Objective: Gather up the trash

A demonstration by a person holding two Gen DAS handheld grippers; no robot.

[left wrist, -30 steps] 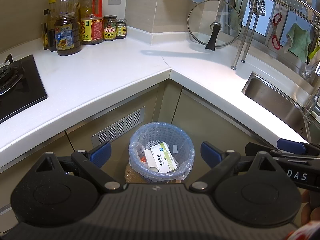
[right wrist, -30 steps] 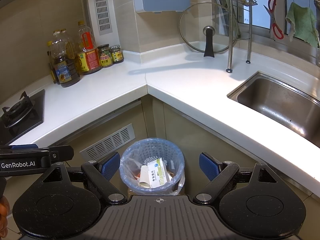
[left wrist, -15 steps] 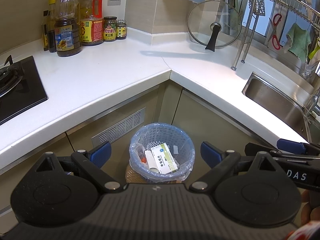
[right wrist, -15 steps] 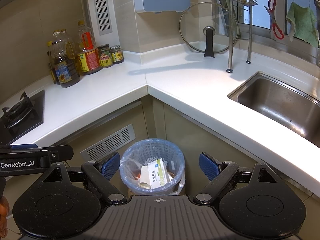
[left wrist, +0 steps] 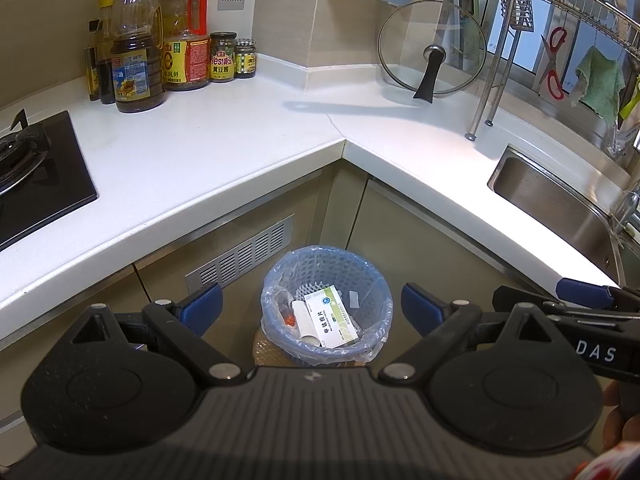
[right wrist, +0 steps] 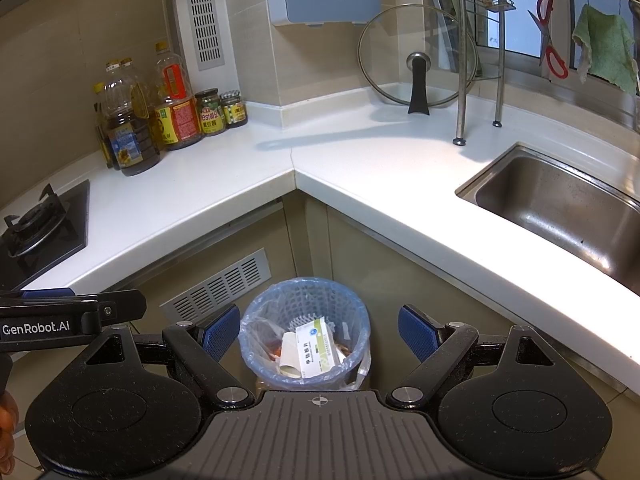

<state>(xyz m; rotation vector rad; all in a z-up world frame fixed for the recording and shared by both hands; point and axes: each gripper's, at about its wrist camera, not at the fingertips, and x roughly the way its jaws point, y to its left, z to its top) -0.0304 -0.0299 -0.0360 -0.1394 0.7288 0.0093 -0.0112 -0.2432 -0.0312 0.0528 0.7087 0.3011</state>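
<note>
A blue mesh trash bin [left wrist: 362, 276] lined with a clear plastic bag stands on the floor in the corner below the counter. Inside lie a white and green medicine box [left wrist: 330, 316], a white tube [left wrist: 306, 322] and a small orange scrap. My left gripper [left wrist: 310, 306] hovers open above the bin, nothing between its blue pads. My right gripper [right wrist: 319, 330] also stands open and empty over the same bin [right wrist: 344, 300], where the box [right wrist: 318, 346] shows again. Each gripper's body appears at the edge of the other's view.
A white L-shaped countertop [left wrist: 248, 136] wraps the corner. Oil bottles and jars [left wrist: 160, 64] stand at the back left, next to a black gas hob [left wrist: 28, 176]. A glass lid [left wrist: 432, 48] leans on the wall. A steel sink [right wrist: 560, 208] and dish rack sit at right.
</note>
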